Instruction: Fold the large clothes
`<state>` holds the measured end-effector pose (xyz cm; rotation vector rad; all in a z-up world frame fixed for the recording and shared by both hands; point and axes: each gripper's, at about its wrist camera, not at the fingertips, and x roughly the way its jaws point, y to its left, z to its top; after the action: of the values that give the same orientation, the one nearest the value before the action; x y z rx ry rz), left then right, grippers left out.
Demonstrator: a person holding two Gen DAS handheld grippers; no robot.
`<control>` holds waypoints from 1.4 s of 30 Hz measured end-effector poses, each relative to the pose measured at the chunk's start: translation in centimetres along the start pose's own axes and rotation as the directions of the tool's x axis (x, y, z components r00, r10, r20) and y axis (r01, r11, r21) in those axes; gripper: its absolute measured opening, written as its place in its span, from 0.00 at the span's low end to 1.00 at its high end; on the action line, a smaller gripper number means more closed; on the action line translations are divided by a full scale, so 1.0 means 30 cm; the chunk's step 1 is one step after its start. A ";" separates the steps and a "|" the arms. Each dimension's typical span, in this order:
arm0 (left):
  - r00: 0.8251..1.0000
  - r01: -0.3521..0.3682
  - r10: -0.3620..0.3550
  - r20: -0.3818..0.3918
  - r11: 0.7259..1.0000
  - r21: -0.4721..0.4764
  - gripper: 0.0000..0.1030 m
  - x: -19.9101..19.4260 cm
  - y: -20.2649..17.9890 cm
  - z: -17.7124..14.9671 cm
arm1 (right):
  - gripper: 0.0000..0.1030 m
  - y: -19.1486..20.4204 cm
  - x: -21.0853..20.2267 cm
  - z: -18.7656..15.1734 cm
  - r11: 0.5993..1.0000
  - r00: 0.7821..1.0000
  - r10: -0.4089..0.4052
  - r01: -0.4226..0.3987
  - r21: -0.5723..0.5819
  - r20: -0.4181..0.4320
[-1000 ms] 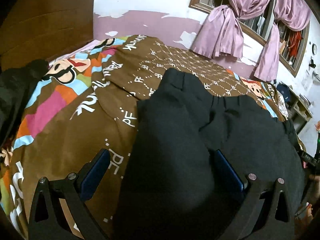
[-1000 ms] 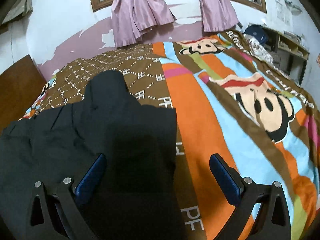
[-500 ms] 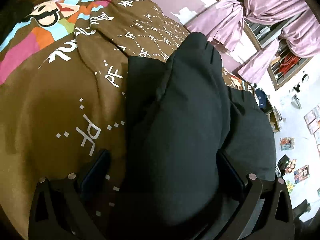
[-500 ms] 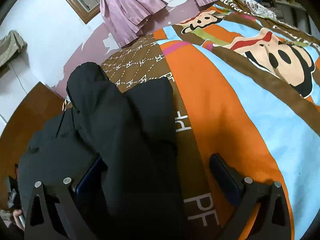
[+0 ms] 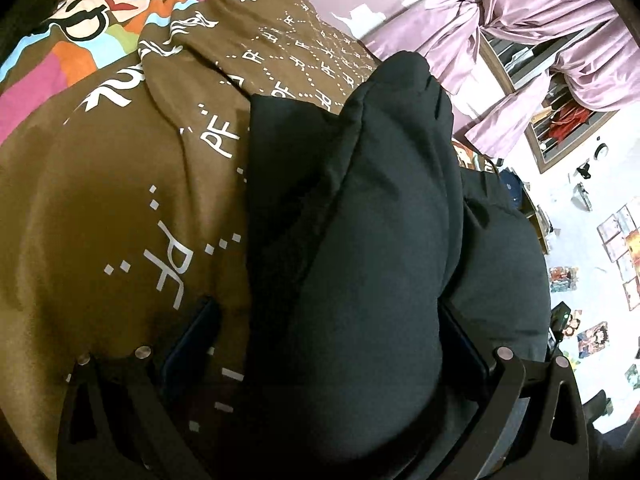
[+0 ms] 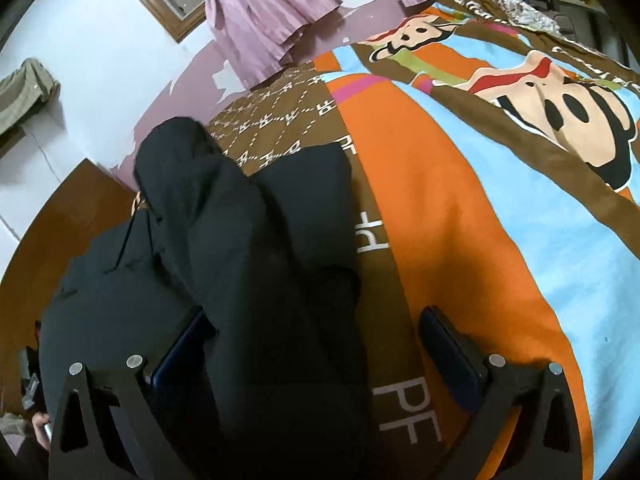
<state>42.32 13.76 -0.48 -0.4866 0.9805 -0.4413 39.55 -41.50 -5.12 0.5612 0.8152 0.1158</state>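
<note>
Black garment point(image 5: 360, 240) lying on a bed, over a brown and multicoloured cartoon-print bedspread point(image 5: 100, 200); a raised fold of the cloth runs lengthwise between the fingers of both tools. Left tongs point(image 5: 324, 340) wide apart, the fold lying between the blue pads, not pinched. Right tongs point(image 6: 316, 344) likewise wide, the garment by the left finger, bare bedspread point(image 6: 460, 220) by the right; pink curtains point(image 6: 272, 20) hang behind.
</note>
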 end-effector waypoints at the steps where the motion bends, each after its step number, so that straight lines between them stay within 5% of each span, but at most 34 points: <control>1: 1.000 -0.002 0.002 0.001 1.000 0.001 0.99 0.001 0.001 0.000 | 1.00 0.006 0.001 0.000 1.000 1.000 0.007 -0.007 -0.010 -0.005; 7: 1.000 -0.002 0.002 0.006 1.000 0.010 0.99 0.006 -0.002 -0.008 | 1.00 0.078 0.002 -0.043 0.989 0.997 0.062 -0.068 -0.135 -0.049; 13: 1.000 0.007 -0.007 0.010 1.000 0.014 0.99 0.005 -0.013 -0.016 | 1.00 0.053 0.008 -0.058 0.991 0.995 0.093 -0.095 -0.094 -0.031; 22: 0.995 0.036 -0.035 -0.088 0.999 0.005 0.99 0.010 0.002 0.024 | 1.00 0.037 -0.003 -0.076 0.991 0.994 0.107 -0.103 -0.091 0.033; 37: 0.990 0.036 -0.041 -0.135 0.999 -0.035 0.98 0.016 -0.015 0.083 | 1.00 0.064 0.007 -0.040 0.987 0.993 0.097 -0.104 -0.126 -0.065; 42: 0.989 0.039 -0.046 -0.143 0.998 -0.050 0.96 0.016 -0.028 0.084 | 0.83 0.065 -0.008 -0.057 0.984 0.992 0.117 -0.122 -0.127 -0.047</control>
<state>44.60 13.30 0.86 -0.5246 1.1237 -0.4978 38.37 -39.17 -4.89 0.4863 0.8066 0.2887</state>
